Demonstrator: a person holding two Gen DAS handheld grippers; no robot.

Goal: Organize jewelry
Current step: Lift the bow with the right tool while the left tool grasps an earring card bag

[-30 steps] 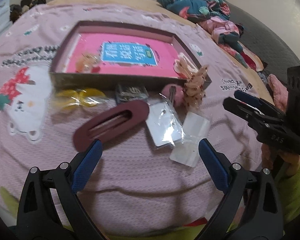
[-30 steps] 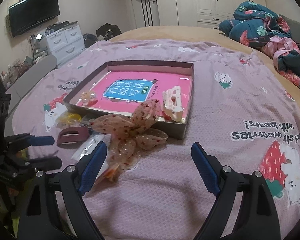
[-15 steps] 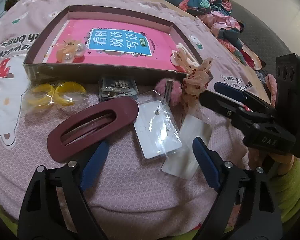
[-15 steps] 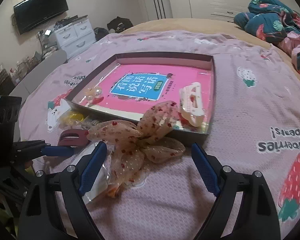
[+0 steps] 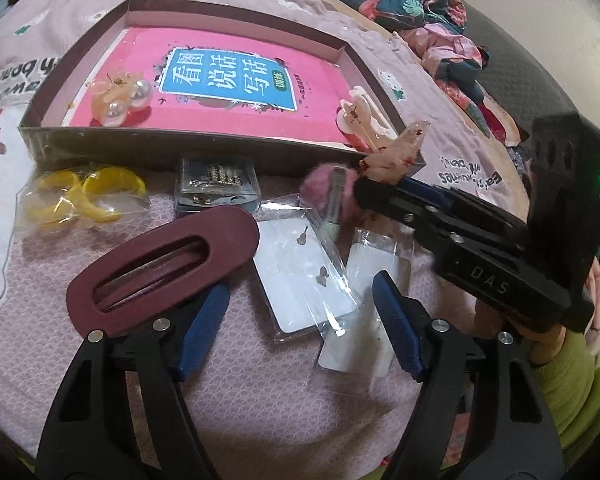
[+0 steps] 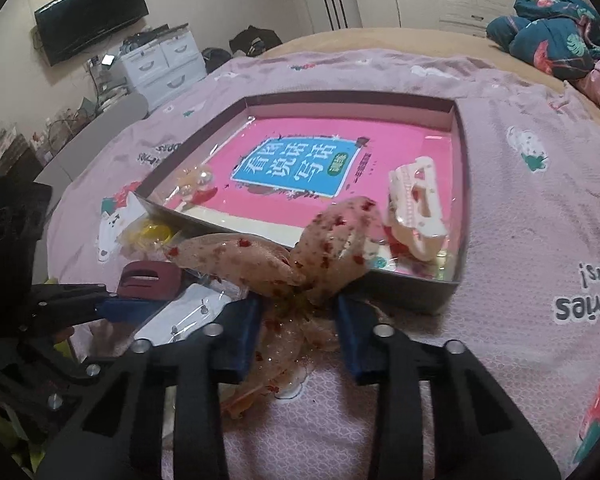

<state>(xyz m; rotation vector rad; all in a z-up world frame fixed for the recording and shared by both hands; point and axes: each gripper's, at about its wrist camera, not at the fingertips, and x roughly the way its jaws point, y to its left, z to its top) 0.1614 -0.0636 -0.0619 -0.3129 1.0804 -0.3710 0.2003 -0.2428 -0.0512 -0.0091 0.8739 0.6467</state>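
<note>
Between your right gripper (image 6: 298, 328) pads, closing on its knot, sits the limp sheer hair bow (image 6: 284, 260), at 6 o'clock outside the tray (image 6: 458, 200); grip there. Left gripper (image 5: 300, 320), closing, holds nothing.

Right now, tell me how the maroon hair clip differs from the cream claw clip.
The maroon hair clip lies on the pink bedspread outside the box; the cream claw clip sits inside the box, in its near right corner. The maroon hair clip is a flat dark oval with a long slot; the cream claw clip is pale, chunky and toothed. Both are hair clips, and no fingers touch either.
</note>
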